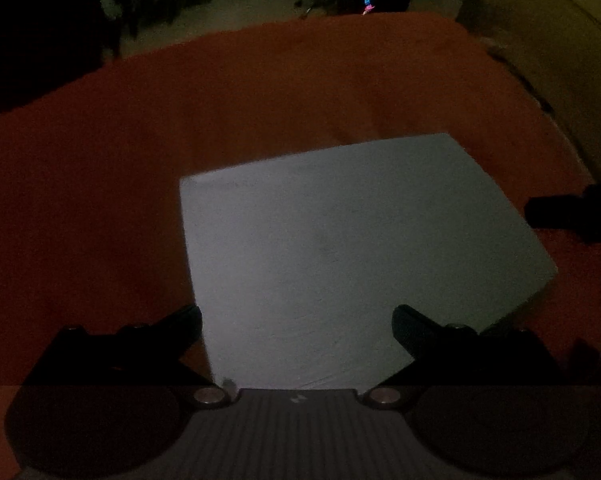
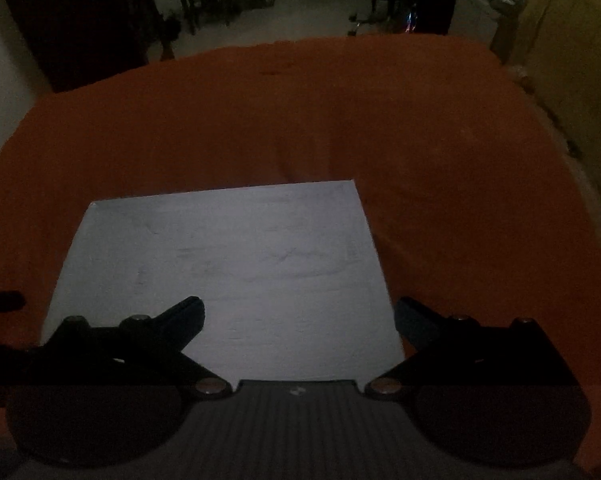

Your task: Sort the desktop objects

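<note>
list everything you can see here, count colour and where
sheet: one, pale grey-white, flat on the cloth, in front of both grippers
cloth: one, orange-red, covering the whole table
wall or panel: one, yellowish, along the right side past the cloth
room beyond: dark furniture and pale floor at the far end, too dim to itemise
left gripper: one, black, jaws open over the sheet's near left part, holding nothing
right gripper: one, black, jaws open over the sheet's near right part, holding nothing
</note>
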Motion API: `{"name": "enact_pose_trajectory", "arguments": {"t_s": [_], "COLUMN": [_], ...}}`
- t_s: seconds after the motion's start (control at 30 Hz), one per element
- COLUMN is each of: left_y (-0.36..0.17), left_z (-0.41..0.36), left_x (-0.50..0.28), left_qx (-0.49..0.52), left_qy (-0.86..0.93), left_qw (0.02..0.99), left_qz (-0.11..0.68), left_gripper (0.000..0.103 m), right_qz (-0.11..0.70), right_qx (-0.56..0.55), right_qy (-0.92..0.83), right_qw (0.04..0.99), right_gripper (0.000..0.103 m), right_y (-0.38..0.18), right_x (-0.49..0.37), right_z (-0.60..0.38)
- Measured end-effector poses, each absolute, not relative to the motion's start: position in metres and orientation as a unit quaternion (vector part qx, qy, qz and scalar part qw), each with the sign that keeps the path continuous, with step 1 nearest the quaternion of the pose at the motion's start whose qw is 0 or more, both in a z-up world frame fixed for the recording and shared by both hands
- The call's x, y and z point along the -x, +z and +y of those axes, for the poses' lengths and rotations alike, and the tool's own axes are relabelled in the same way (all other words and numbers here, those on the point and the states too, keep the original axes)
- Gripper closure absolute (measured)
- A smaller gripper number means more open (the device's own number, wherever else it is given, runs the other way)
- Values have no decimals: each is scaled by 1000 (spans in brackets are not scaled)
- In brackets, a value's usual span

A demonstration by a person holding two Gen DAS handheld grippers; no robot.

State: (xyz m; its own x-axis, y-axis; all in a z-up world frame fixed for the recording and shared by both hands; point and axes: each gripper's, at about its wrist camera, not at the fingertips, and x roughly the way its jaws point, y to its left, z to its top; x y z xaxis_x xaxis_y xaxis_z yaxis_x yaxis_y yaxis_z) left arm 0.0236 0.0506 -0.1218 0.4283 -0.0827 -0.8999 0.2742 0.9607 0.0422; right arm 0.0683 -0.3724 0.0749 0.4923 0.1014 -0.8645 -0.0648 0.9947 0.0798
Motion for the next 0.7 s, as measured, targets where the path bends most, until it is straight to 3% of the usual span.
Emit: {"name": "enact_pose_trajectory", "arguments": {"t_s": [0.17,0.27,0.4,0.57,0.7], "left_y": [-101,-126,-157,-179,-191], "left_z": [61,83,99,87,103], "left_x": [24,38,48,64,48], "left_qx": [-65,-29,8,-57,-20], "left_qy": [-68,-22,-4,-27,0], "left_qw": [847,825,780,790,796], "left_qz": [523,564,625,609,605], "left_gripper": [0,0,0,0,0], "right_qz": [514,617,601,576,595], "right_qx": [-25,-44,-5,-4,-15], "right_qy": [49,43,45,49,80], "right_qw": [856,784,798,816,800], "right_gripper": [0,0,0,0,0], "right_y": [60,13,-8,-28,-46], "right_x": [-22,-8,1,-28,-49], "right_z": [-363,-359,-353,-354,-353]}}
